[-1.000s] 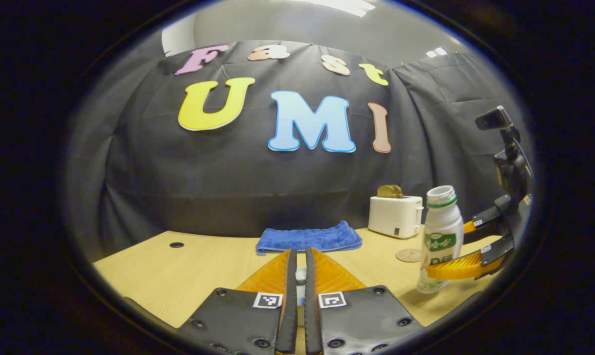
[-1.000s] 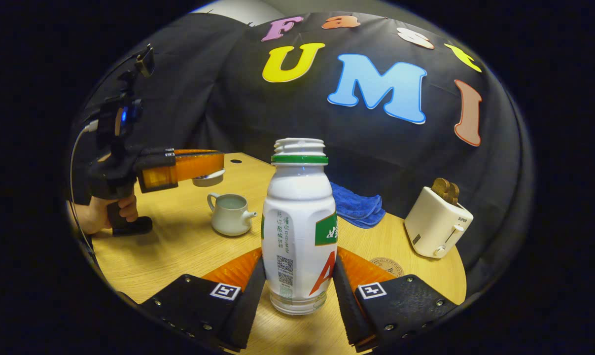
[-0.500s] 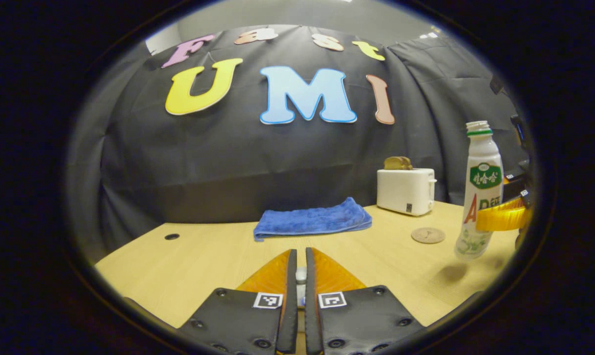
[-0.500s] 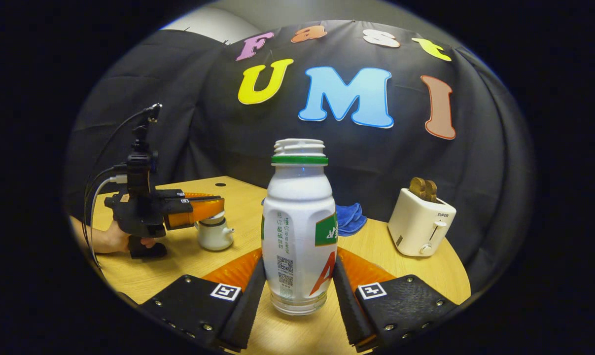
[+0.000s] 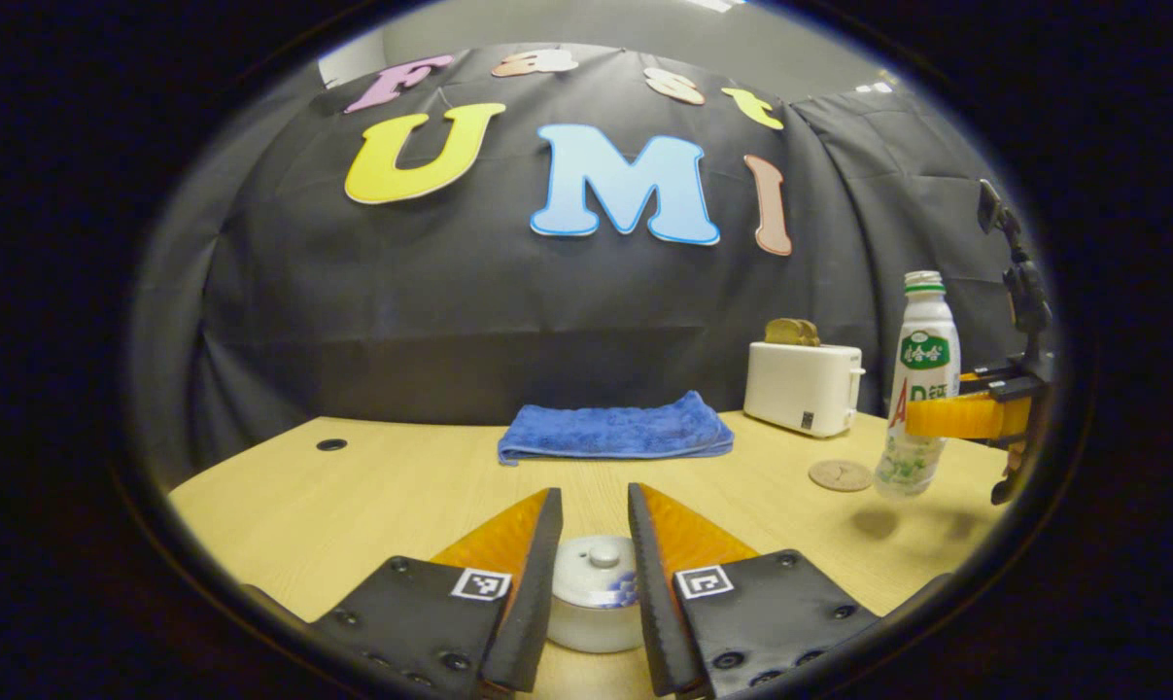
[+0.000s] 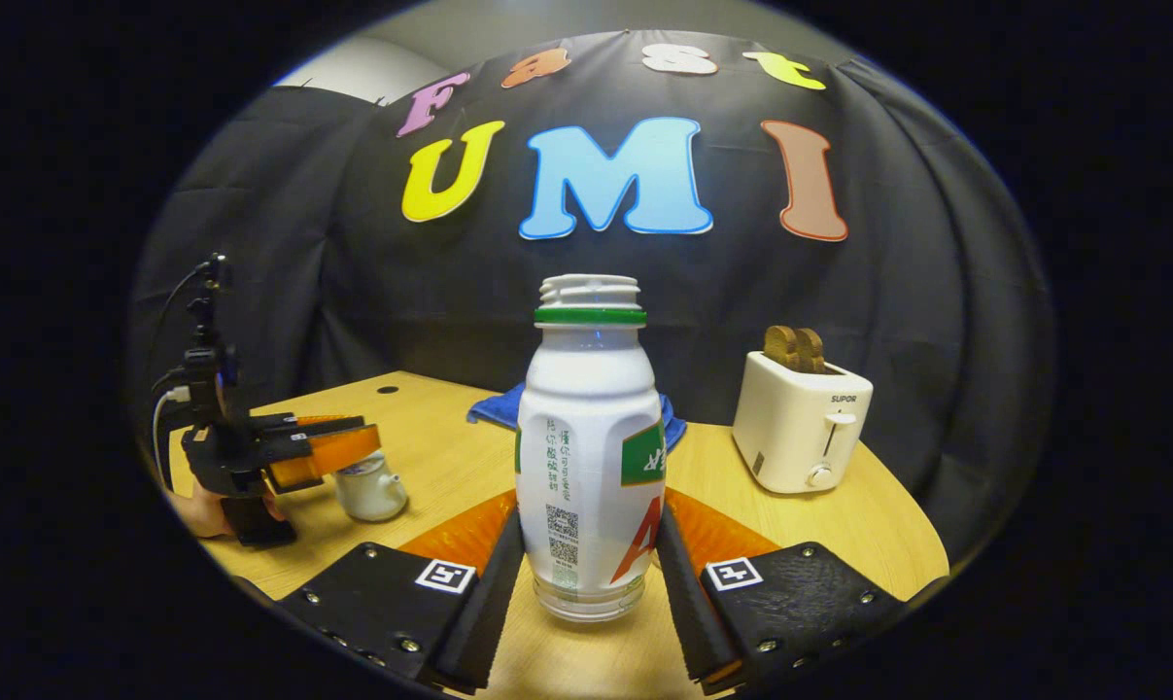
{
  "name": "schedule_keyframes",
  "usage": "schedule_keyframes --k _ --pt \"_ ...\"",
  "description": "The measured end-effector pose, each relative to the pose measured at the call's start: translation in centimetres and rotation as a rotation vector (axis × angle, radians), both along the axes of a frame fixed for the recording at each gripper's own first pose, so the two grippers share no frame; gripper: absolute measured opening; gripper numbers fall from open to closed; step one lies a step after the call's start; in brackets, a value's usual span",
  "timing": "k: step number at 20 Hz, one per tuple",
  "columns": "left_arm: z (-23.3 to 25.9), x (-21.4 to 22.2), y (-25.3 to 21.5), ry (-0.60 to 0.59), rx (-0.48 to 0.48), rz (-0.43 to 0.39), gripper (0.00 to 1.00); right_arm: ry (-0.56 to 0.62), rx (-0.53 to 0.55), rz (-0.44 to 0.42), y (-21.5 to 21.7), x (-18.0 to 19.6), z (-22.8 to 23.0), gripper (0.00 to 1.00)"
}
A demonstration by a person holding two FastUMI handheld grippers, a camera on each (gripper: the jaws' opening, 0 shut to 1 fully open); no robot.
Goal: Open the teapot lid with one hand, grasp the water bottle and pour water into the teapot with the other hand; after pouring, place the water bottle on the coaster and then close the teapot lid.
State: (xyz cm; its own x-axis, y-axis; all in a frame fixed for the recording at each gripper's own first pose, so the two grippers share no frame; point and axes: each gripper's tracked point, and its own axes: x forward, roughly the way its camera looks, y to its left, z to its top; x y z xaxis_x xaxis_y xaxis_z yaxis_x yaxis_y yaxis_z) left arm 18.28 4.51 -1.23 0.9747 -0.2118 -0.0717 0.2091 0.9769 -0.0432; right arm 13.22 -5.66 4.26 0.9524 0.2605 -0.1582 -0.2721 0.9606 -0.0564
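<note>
The left gripper (image 5: 591, 583) sits low over the wooden tabletop (image 5: 401, 486) with its 2 fingers spread apart, straddling the small white ceramic teapot lid with its round knob (image 5: 592, 569); neither finger presses on it, and the lid rests on the pale round teapot (image 6: 370, 486), so by my judgement the closing step is done and the open jaws are there to let the lid go cleanly. In the right gripper view that same gripper (image 6: 328, 452) hovers just over the pot, a hand (image 6: 197, 510) on its grip. The right gripper (image 6: 586, 574) is clamped on the lower body of the white plastic water bottle with a green neck ring and no cap (image 6: 590, 447), both fingers pressing its sides, which keeps the open mouth upright so nothing spills. In the left gripper view the bottle (image 5: 918, 384) hangs a little above the table, just beside the round brown coaster (image 5: 840, 474) but not on it, so placing it is likely the step left. Counted: 2 grippers, 1 teapot, 1 lid, 1 bottle, 1 coaster, 1 folded blue towel (image 5: 613, 432) and 1 white toaster (image 5: 804, 387) holding what look like 2 slices of bread (image 6: 793, 348).
</note>
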Motion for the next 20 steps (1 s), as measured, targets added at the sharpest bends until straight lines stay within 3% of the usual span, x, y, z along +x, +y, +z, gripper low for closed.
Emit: schedule_keyframes --k 4,12,20 --pt "1.5 -1.4 0.7 -0.040 -0.033 0.002 0.75 -0.029 0.000 -0.080 -2.0 3.1 0.0 0.71" --pt "7.5 -4.9 3.4 -0.245 -0.110 0.037 0.76 -0.013 0.004 -0.211 -5.3 7.7 -2.1 0.71" --pt "6.5 -4.3 2.9 -0.218 -0.101 0.024 0.76 0.001 0.001 -0.259 -6.1 9.6 -4.1 0.71"
